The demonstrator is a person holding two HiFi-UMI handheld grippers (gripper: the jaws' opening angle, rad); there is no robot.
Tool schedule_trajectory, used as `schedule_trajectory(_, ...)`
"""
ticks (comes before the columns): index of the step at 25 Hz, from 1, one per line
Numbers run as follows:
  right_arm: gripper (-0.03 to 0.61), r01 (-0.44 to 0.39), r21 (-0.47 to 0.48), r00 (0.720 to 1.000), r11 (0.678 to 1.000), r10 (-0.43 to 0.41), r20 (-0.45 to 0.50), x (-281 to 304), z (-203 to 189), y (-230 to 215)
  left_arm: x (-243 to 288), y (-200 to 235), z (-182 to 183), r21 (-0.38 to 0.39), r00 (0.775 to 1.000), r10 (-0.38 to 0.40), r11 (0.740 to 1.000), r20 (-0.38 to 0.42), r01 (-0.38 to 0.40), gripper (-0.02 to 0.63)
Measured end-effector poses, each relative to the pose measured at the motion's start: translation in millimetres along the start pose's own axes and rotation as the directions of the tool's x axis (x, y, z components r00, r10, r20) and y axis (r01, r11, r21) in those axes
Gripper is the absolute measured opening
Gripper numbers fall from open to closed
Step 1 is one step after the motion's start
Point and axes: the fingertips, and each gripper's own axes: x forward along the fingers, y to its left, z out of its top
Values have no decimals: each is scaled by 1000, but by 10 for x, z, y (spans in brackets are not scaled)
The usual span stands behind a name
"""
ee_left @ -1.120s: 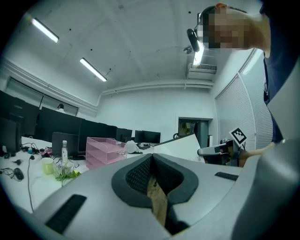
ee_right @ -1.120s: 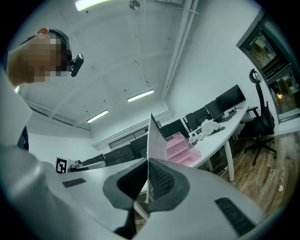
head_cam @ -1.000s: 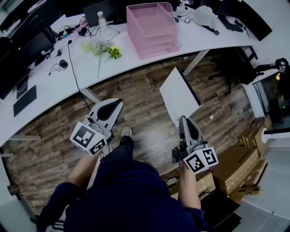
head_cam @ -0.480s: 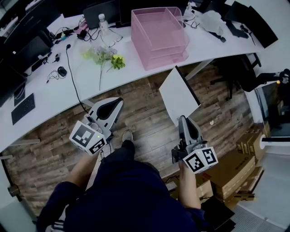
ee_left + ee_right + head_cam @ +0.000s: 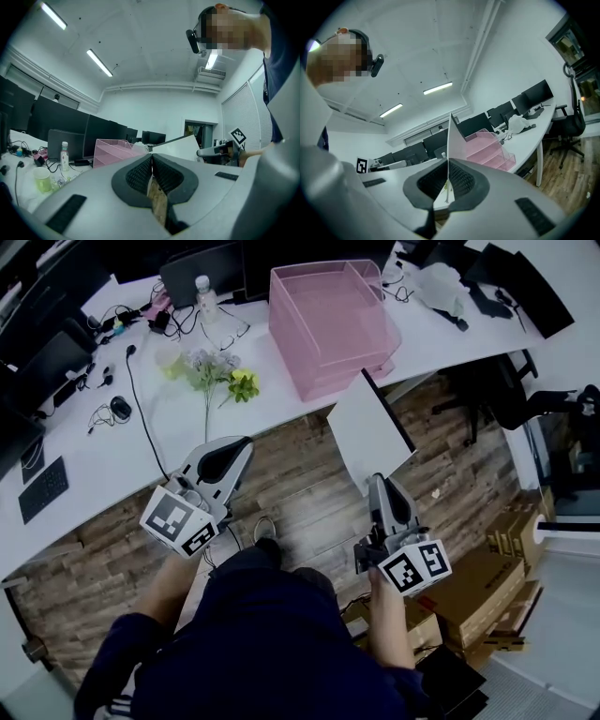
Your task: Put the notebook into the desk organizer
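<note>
Notebook [image 5: 368, 432], pinched in right gripper [image 5: 377, 482] fingers, now nearer the pink desk organizer [image 5: 330, 324]; left gripper [image 5: 242, 443] fingers together, empty

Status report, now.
Right gripper jaws shut on white flat notebook. Left gripper jaws shut, empty. Pink mesh desk organizer ahead on white desk; nothing seen blocking.

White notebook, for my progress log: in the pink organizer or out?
Out. The white notebook is clamped in the right gripper, short of the pink mesh desk organizer.
</note>
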Motion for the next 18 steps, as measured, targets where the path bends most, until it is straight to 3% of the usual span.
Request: schedule_trajectory(18,9,13,-32,999,999,-12,32,441,311,-140,301,379,207,11,999,-9,1000,37,8,28)
